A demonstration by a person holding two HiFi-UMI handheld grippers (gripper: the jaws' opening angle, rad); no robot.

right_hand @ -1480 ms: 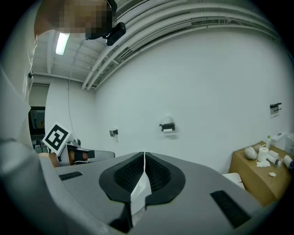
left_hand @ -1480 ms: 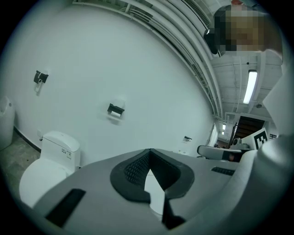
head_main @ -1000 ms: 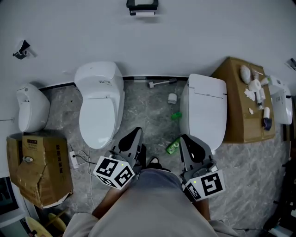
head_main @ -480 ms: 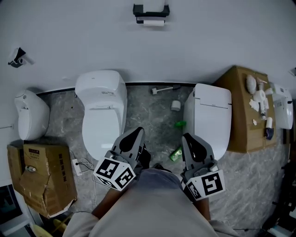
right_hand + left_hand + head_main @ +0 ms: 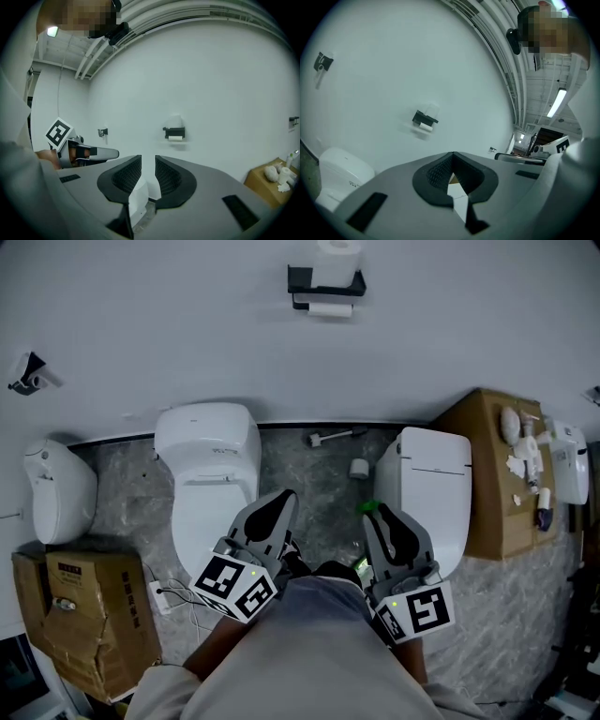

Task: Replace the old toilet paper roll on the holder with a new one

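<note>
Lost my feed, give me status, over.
Left gripper shut, empty. Right gripper fingers just opening, nothing between. Holder on wall ahead, thin roll on it, fresh roll on top. Brush and loose roll on floor below.

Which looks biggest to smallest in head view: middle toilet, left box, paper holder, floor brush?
1-2. Middle toilet and box: look alike, no ranking.
3. Paper holder.
4. Brush.

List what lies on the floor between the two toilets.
In the head view, the floor between the left toilet and right toilet holds a white brush-like tool, a small white cylinder and a green object.
</note>
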